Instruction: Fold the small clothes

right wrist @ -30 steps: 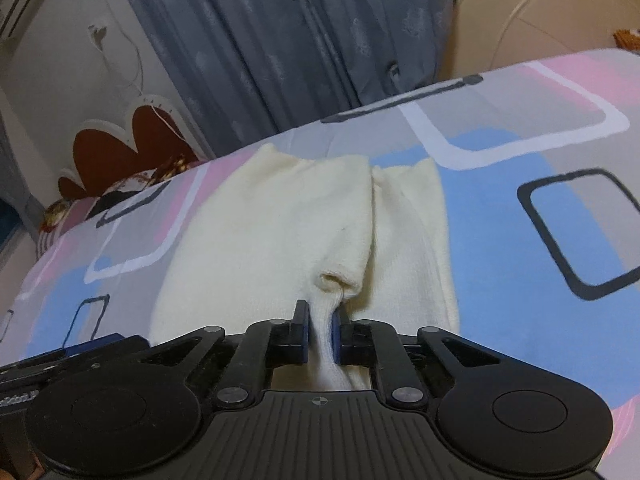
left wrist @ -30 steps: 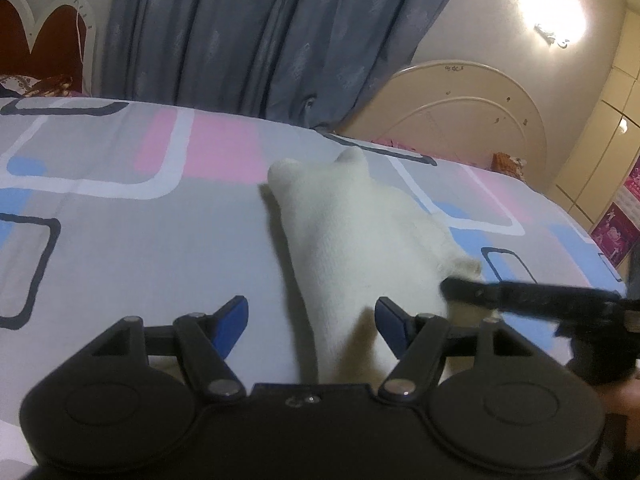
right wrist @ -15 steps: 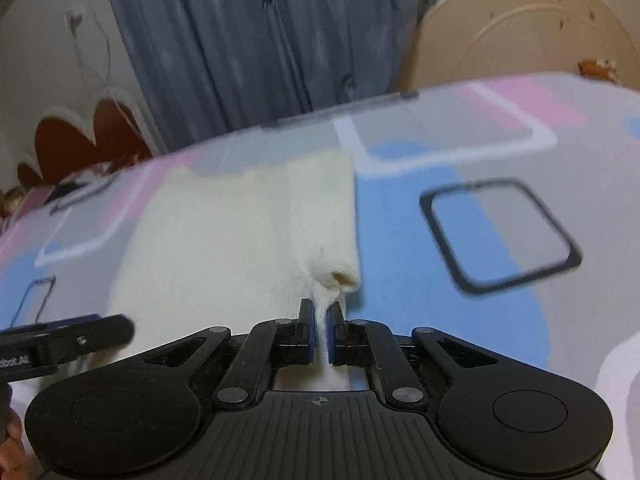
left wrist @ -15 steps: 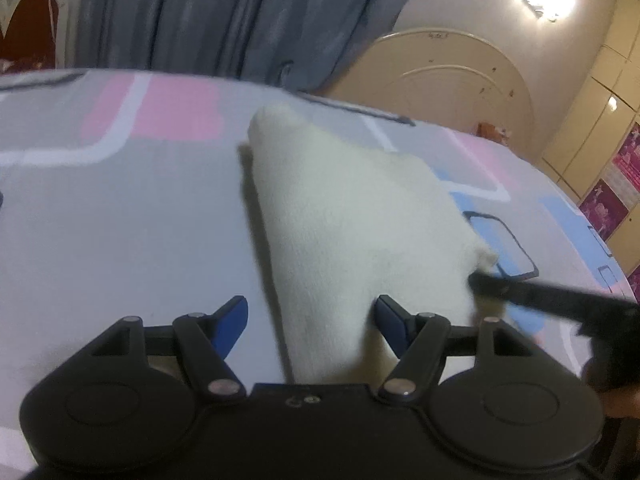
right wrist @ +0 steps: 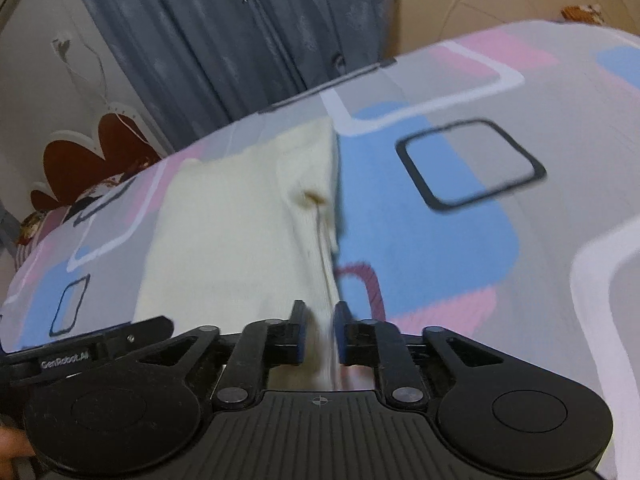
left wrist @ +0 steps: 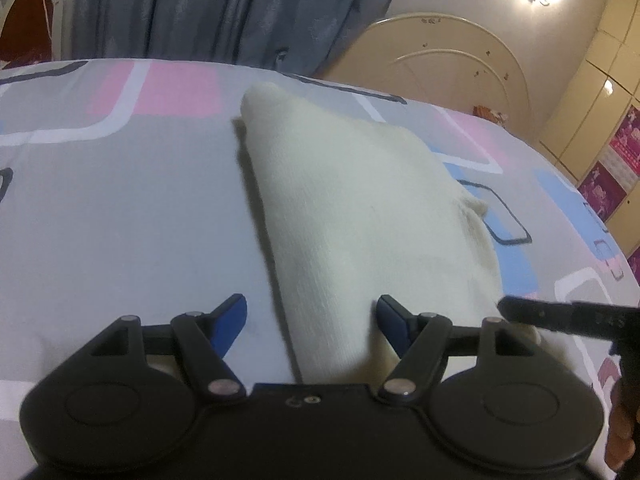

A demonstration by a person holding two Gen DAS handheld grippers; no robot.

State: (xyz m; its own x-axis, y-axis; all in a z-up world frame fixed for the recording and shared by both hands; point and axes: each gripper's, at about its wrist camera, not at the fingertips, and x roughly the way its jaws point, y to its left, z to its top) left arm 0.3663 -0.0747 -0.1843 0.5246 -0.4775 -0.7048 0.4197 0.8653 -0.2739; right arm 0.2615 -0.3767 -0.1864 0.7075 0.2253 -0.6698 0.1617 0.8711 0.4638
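Right wrist view has my right gripper (right wrist: 320,330) just parting its jaws around the cream garment's (right wrist: 240,232) folded edge on the bedspread (right wrist: 460,248), left gripper (left wrist: 310,320) spread wide, so withdrawing carelessly may drag the fold open.

Support surface: bed (left wrist: 120,208), covered by grey sheet (right wrist: 560,208) printed with pink and blue patches, white and black rounded-square outlines. Directly on sheet: cream knit garment (left wrist: 360,216), folded, lying flat near centre. Cream headboard (left wrist: 448,60) at far end of bed.
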